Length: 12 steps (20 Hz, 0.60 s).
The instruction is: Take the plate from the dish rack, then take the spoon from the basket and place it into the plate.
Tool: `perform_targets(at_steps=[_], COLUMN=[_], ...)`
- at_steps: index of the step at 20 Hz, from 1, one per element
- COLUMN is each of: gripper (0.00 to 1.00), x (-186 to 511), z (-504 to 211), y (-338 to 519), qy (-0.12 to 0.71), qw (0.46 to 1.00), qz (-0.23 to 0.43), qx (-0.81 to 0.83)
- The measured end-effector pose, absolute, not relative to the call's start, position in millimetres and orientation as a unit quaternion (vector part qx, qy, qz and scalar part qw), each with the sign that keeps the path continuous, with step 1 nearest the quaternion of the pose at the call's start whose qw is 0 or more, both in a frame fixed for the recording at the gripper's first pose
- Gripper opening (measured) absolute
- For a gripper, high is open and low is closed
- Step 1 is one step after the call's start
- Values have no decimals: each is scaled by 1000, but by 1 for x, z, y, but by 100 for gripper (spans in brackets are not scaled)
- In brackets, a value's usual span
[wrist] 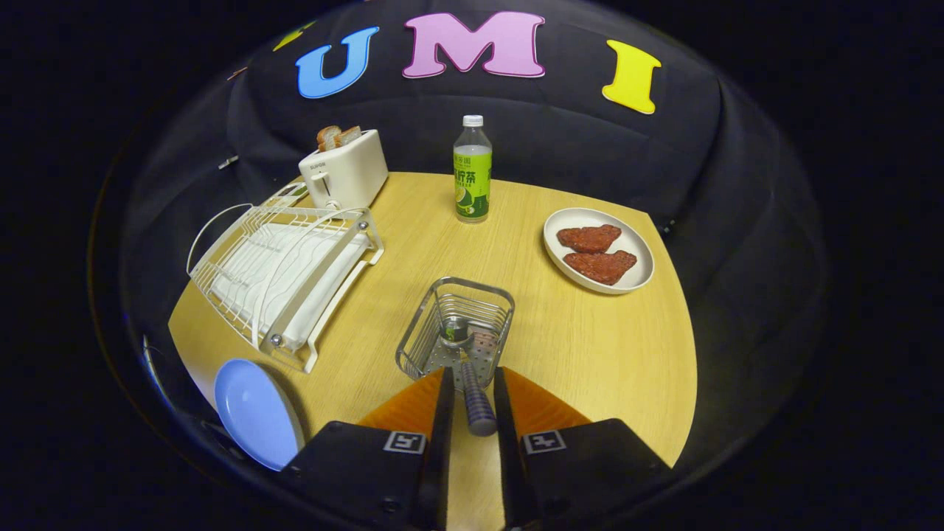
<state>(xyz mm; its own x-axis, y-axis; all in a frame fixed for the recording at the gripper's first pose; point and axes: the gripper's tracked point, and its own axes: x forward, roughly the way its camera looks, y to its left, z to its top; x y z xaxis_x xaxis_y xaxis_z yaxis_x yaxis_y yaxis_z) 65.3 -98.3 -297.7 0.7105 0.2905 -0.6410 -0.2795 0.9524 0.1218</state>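
The spoon stands tilted in the wire basket, its bowl down on the basket's holed floor and its ribbed handle leaning out over the near rim. The handle's end lies between the two fingers of the gripper, which are drawn in narrow on either side of it; whether both actually press on the handle cannot be told, as a thin gap seems to show at each side.

The basket sits on the wooden table, just ahead of the fingertips. To the left of the fingers, at the table's near edge, lies the blue plate, flat and out of the dish rack (the rack stands just beyond it, with none of its slots filled).

Beyond the rack is a cream toaster with two slices of bread poking up from its slots. A bottle with a green label and white cap stands upright near the table's far edge. To the right of the basket, well apart, a pale dish holds two reddish-brown pieces of food.
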Motion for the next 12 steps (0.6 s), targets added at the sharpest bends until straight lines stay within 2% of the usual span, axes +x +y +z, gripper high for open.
perform_targets(at_steps=[2, 4, 12], gripper=[19, 15, 13], x=[62, 59, 52], z=[-301, -301, -253], y=[-99, -98, -106], qy=[351, 354, 329], qw=[923, 921, 936], qz=[158, 160, 122], qx=[6, 0, 39])
